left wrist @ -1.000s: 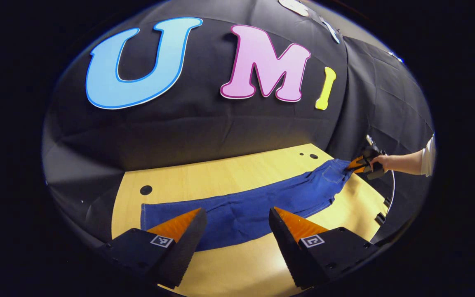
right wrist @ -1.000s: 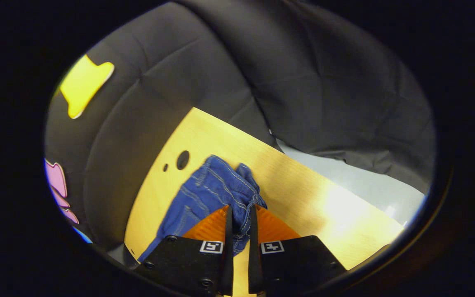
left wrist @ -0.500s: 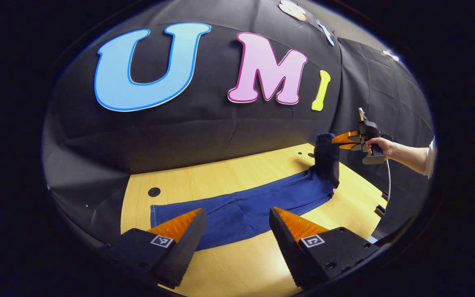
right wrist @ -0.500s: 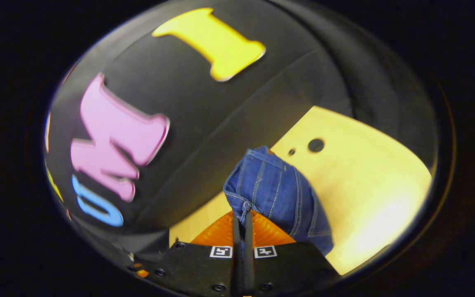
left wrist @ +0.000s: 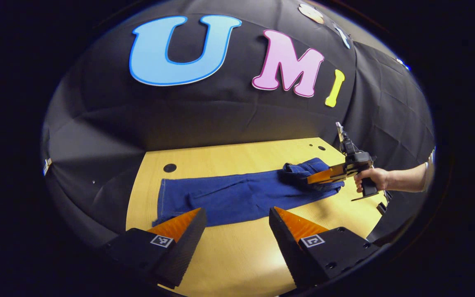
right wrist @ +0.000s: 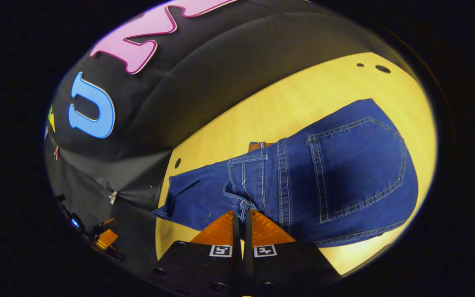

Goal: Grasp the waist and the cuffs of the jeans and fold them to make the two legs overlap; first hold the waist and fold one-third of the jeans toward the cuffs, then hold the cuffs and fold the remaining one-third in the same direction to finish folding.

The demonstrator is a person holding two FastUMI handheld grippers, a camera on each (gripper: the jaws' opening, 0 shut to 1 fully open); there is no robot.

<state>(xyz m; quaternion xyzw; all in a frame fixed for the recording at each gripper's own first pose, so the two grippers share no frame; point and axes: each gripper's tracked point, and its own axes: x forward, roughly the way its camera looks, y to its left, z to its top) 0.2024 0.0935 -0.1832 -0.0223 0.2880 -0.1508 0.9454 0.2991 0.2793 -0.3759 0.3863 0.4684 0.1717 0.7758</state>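
Observation:
Blue jeans (left wrist: 237, 196) lie lengthwise on the wooden table (left wrist: 237, 255), legs stacked, cuffs at the left end. In the right gripper view my right gripper (right wrist: 241, 214) is shut on the waistband, and the waist part (right wrist: 344, 165) with its back pocket lies folded over the legs. The left gripper view shows that same gripper (left wrist: 313, 180) held by a hand at the folded waist. My left gripper (left wrist: 237, 214) hovers open over the near table edge, in front of the legs, holding nothing.
Black cloth walls close off the table's back and sides. Small round holes (left wrist: 169, 168) mark the tabletop near the cuffs and at the far right corner (left wrist: 321, 148). A person's forearm (left wrist: 402, 181) reaches in from the right. Bare wood lies in front of the jeans.
The right gripper lifted the waist off the table, carried it over toward the cuffs and lowered it onto the legs. The left gripper stayed open and drew back slightly.

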